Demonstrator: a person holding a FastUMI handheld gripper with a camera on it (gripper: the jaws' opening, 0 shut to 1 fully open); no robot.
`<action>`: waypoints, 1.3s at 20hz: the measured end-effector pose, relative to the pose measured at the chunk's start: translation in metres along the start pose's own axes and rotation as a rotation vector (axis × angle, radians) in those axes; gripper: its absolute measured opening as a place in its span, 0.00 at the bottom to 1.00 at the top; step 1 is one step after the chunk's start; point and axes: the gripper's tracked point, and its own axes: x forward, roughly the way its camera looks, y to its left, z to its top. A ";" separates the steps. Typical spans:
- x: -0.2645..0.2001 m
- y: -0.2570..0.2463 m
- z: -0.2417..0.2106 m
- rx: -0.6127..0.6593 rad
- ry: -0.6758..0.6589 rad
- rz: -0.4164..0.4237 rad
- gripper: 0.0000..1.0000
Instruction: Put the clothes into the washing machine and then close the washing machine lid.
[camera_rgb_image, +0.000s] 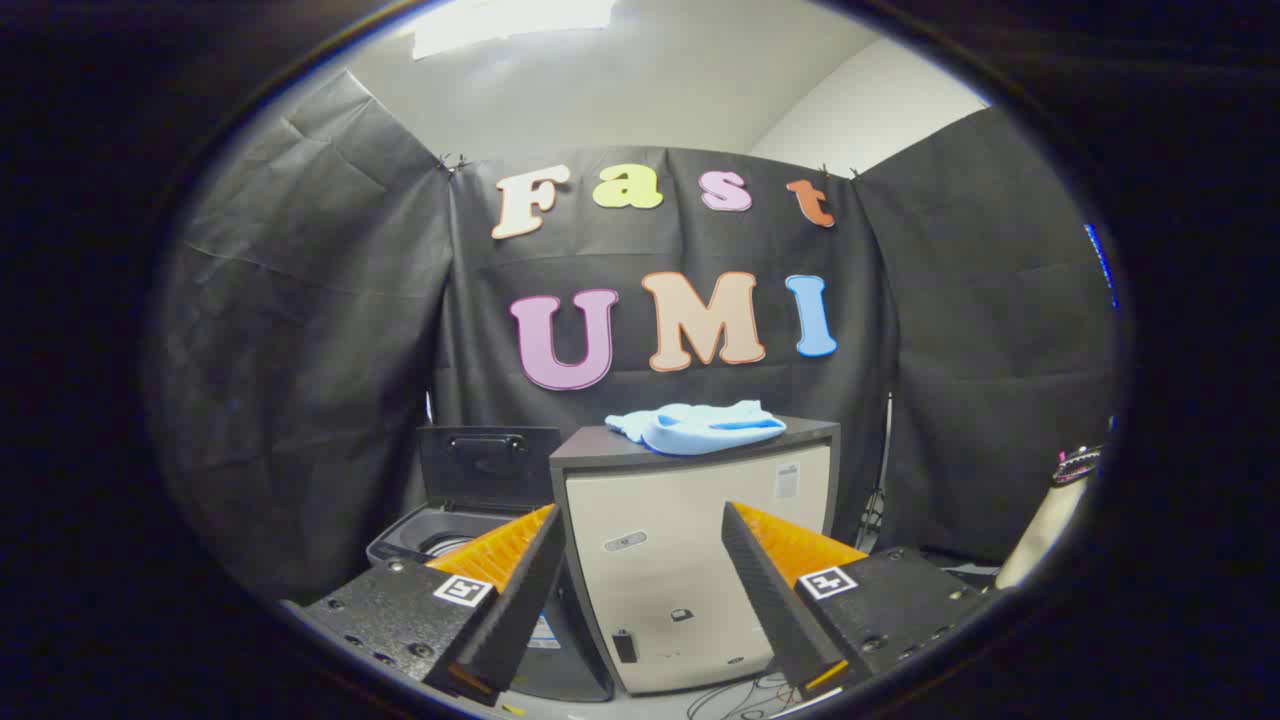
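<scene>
Gripper (645, 570) fingers spread wide apart, nothing between them but air, with the front of a cream-coloured cabinet (690, 560) showing in the gap well beyond. Orange-backed fingers (500, 550), black pads inside, a square black-and-white marker tile on each finger base.

Room to move: cabinet has a dark flat top with a sharp front edge, standing higher than the fingertips. Black cloth wall close behind it and wrapping both sides, so it's a tight booth. Open space between fingers and cabinet front. Loose cables on the floor at the cabinet's foot.

Clothes (697, 427): light blue bundle lying crumpled on the cabinet top, towards its back, above and well beyond the fingers, roughly centred between them.

Washing machine (440, 530): dark, low, just left of the cabinet, partly hidden behind the left finger. Lid (488, 465) up, standing against the cloth, handle on its face; tub opening visible.

Labels: small stickers on the cabinet front, too small to read.
</scene>
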 end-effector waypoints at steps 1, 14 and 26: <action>0.000 -0.001 -0.001 -0.001 0.001 -0.003 0.96; 0.005 0.006 -0.012 -0.022 0.041 -0.009 0.96; 0.103 -0.025 0.041 0.072 0.111 -0.026 0.97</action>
